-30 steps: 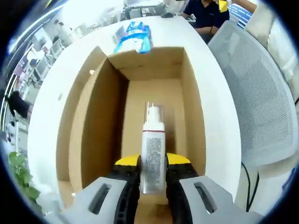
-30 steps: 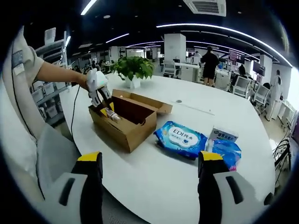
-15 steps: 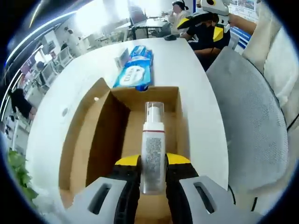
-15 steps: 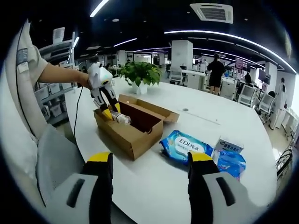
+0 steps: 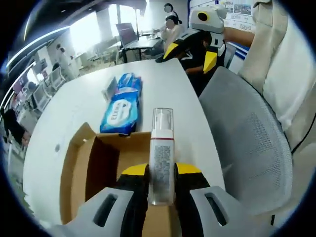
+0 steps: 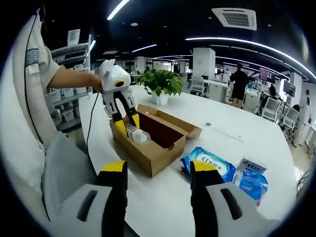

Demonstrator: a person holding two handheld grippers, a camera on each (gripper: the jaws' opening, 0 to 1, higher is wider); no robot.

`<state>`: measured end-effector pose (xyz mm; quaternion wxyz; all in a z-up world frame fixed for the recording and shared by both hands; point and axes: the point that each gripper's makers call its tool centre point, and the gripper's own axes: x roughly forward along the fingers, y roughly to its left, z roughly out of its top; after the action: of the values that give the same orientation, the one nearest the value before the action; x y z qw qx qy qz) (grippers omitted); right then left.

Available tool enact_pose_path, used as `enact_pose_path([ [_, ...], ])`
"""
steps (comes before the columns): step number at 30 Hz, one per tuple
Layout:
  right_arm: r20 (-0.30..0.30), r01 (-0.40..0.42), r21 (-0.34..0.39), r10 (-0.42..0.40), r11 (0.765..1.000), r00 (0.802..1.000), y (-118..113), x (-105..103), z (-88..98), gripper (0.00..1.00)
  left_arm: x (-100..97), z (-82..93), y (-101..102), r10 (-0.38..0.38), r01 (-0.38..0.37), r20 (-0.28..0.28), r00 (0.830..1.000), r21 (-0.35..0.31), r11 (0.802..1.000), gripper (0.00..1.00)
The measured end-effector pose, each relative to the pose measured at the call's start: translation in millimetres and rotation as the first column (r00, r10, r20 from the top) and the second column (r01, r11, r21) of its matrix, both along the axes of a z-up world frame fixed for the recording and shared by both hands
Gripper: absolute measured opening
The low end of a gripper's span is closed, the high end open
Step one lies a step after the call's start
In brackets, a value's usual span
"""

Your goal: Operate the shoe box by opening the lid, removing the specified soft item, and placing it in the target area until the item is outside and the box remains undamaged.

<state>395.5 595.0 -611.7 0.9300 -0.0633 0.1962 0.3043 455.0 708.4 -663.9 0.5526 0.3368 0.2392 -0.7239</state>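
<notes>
You're lifting the pump bottle (image 5: 161, 155) higher out of the shoe box (image 6: 154, 139); left gripper (image 5: 161, 174) fingers pinching it, right gripper (image 6: 155, 170) fingers spread, idling over bench (image 6: 217, 207).

Open-plan office, rows of desks (image 6: 217, 89), mesh chair (image 5: 242, 143), ceiling strip lights (image 6: 237, 42)

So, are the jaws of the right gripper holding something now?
No, the right gripper has its jaws open with nothing between them, above the white round table.
</notes>
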Motion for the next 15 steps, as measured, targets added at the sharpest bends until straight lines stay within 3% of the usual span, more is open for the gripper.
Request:
enact_pose_path([
  [8,0.009,-0.080,0.022,0.080,0.997,0.997,22.5,-5.6,4.4,0.36,-34.2,16.6,-23.9,-0.121,0.119,-0.034,0.992,-0.058,0.991,0.17],
  [15,0.018,-0.157,0.046,0.156,0.987,0.988,43.1,-12.7,9.2,0.27,-55.4,24.8,-36.9,-0.187,0.180,-0.064,0.980,-0.099,0.979,0.17],
])
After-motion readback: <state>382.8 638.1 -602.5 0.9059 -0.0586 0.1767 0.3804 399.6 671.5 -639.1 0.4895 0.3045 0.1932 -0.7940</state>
